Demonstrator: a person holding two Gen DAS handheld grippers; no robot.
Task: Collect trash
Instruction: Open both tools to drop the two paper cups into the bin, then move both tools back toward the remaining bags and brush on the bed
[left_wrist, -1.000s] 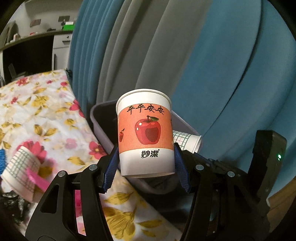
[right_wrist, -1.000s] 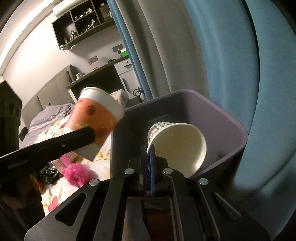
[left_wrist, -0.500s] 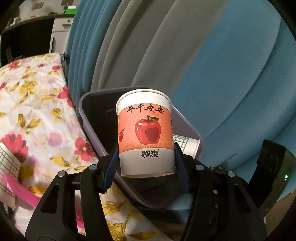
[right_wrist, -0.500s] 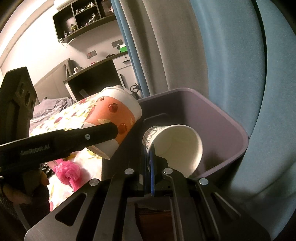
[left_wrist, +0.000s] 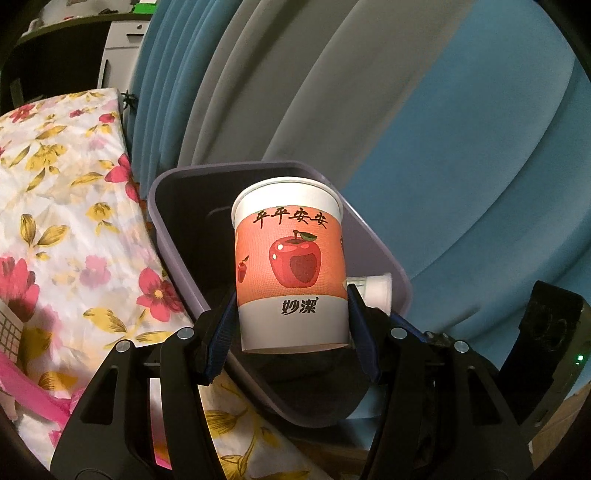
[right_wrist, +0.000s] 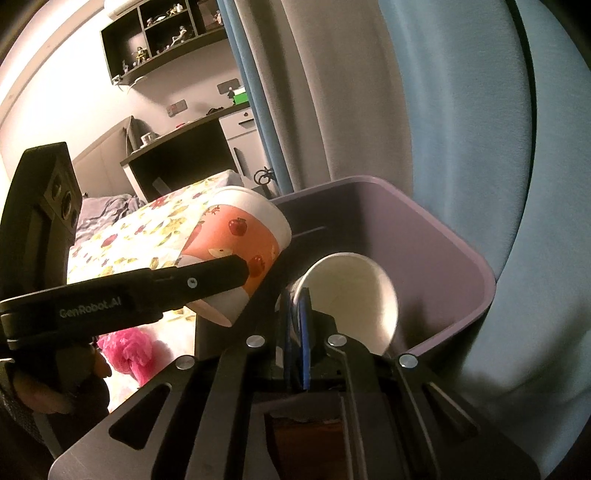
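Gripping the apple-print paper cup (left_wrist: 291, 271) upright between both blue pads, left gripper (left_wrist: 291, 317) at the near rim of the purple trash bin (left_wrist: 177, 236). Pinching the wall of 1 white paper cup (right_wrist: 354, 291) between nearly closed fingers, right gripper (right_wrist: 295, 332) over the bin's opening, beside the floral bedspread (left_wrist: 55, 206)

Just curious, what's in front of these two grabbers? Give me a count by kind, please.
Paper cups, held: 2 (apple-print cup, white cup)
Bins: 1 (purple bin)
Pink crumpled scraps: 1 (pink scrap)
Grid-print item at the picture's edge, too cropped to name: 1 (grid-print item)
Total: 5
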